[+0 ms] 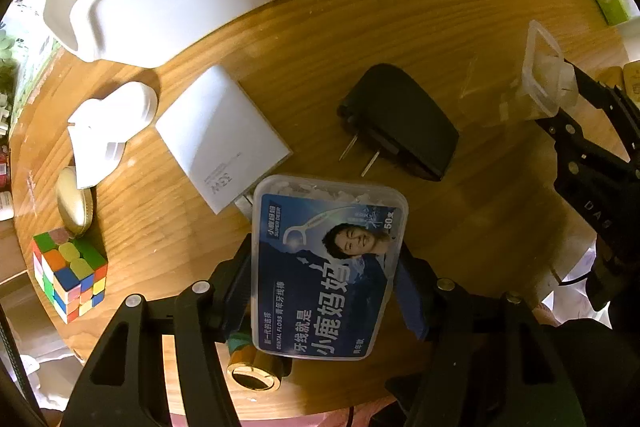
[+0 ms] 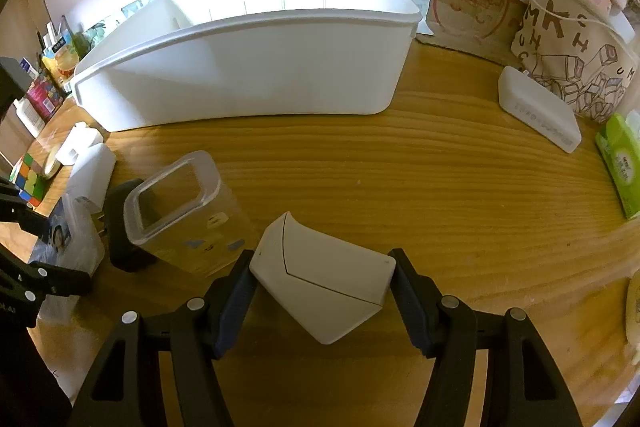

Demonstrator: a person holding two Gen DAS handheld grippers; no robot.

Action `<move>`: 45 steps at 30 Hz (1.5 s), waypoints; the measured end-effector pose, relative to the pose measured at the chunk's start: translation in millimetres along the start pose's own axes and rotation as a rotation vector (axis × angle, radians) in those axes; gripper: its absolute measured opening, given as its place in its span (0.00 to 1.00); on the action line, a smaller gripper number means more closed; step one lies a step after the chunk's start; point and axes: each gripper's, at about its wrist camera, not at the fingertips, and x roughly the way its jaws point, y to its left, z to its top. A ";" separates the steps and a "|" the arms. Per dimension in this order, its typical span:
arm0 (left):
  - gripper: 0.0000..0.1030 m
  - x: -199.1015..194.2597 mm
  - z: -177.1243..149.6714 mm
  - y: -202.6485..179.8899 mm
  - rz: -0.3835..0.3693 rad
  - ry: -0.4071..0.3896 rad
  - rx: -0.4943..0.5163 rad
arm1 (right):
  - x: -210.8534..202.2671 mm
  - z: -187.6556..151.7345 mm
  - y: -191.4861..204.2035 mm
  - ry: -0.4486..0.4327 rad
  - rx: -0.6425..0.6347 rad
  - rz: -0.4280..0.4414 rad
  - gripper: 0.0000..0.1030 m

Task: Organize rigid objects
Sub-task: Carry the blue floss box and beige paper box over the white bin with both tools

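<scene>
Bin lies straight ahead of both grippers, long side facing them across the table. Left gripper clamps the dental floss box lengthwise; right gripper pinches a white angular case (seemingly nearer the bin).

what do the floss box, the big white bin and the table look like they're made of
Floss box: translucent, slightly frosted plastic with a glossy printed label; white contents show faintly through its top edge. Bin: opaque white plastic, smooth with a soft sheen and a moulded, rolled rim. Table: wood or wood-look surface, given the visible grain lines; solid or veneer cannot be told.
</scene>
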 end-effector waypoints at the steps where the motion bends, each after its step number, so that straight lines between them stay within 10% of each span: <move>1: 0.64 -1.3 -1.1 0.6 -0.005 -0.002 -0.002 | -1.4 -0.5 0.9 -0.002 0.000 -0.001 0.64; 45: 0.64 -159.4 -31.9 23.2 0.055 -0.379 -0.006 | -90.4 62.5 31.3 -0.241 -0.077 -0.015 0.64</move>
